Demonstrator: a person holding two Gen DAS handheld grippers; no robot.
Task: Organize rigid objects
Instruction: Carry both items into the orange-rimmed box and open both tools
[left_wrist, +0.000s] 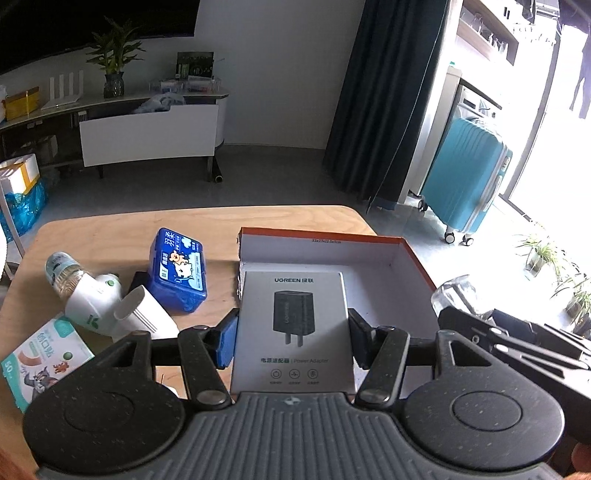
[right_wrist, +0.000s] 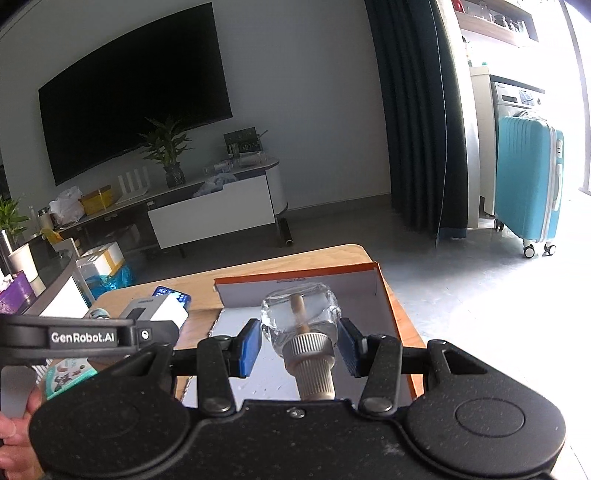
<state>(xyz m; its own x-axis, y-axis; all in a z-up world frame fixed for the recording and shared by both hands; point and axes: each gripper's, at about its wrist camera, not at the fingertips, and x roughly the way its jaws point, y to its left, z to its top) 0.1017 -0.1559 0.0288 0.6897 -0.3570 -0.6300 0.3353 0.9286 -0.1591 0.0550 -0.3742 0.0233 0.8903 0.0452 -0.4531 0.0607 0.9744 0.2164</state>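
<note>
My left gripper (left_wrist: 291, 338) is shut on a grey UGREEN power adapter box (left_wrist: 293, 325) and holds it over the left part of an open orange-rimmed cardboard box (left_wrist: 413, 258) on the wooden table. My right gripper (right_wrist: 300, 343) is shut on a clear glass bottle (right_wrist: 299, 314) with a ribbed beige cap, held over the same cardboard box (right_wrist: 384, 291). The bottle also shows at the right edge of the left wrist view (left_wrist: 458, 295). The left gripper appears at the left of the right wrist view, with the adapter box (right_wrist: 159, 310) in it.
On the table left of the cardboard box lie a blue plastic case (left_wrist: 177, 271), a small water bottle (left_wrist: 62, 273), a white tube (left_wrist: 96, 302), a white cup (left_wrist: 144, 314) and a cartoon sticker pack (left_wrist: 40, 360). A teal suitcase (left_wrist: 465, 173) stands on the floor beyond.
</note>
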